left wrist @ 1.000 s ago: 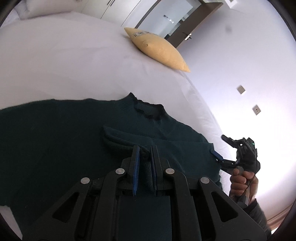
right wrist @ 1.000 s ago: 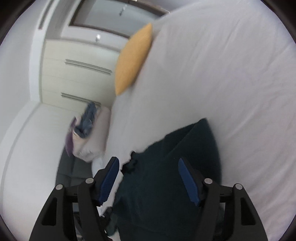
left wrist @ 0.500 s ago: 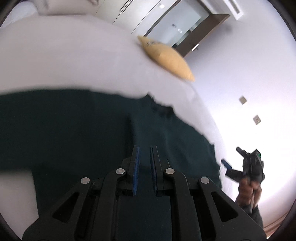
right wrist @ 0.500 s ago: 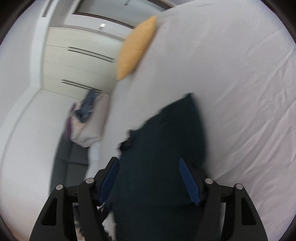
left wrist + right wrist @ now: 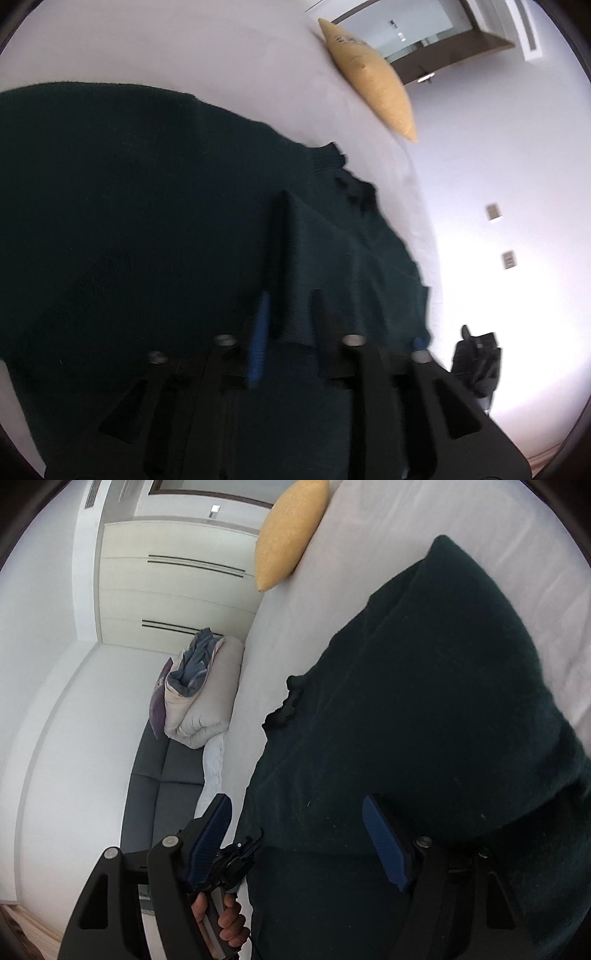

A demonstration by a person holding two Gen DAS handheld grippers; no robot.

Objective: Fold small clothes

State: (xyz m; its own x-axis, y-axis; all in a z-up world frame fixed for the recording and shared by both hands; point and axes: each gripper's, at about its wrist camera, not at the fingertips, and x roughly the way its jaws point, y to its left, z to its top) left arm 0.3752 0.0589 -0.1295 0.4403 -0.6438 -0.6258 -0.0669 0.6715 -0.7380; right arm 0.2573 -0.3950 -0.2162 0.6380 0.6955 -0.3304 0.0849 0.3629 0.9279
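Left gripper (image 5: 286,328), jaws opening astride a raised sweater (image 5: 147,221) fold running straight ahead; right gripper (image 5: 299,834), wide open, empty, hangs over its edge.

A white-sheeted bed (image 5: 369,535) is flanked by a yellow cushion (image 5: 288,528), white wardrobe doors (image 5: 166,590), a grey sofa (image 5: 162,775).
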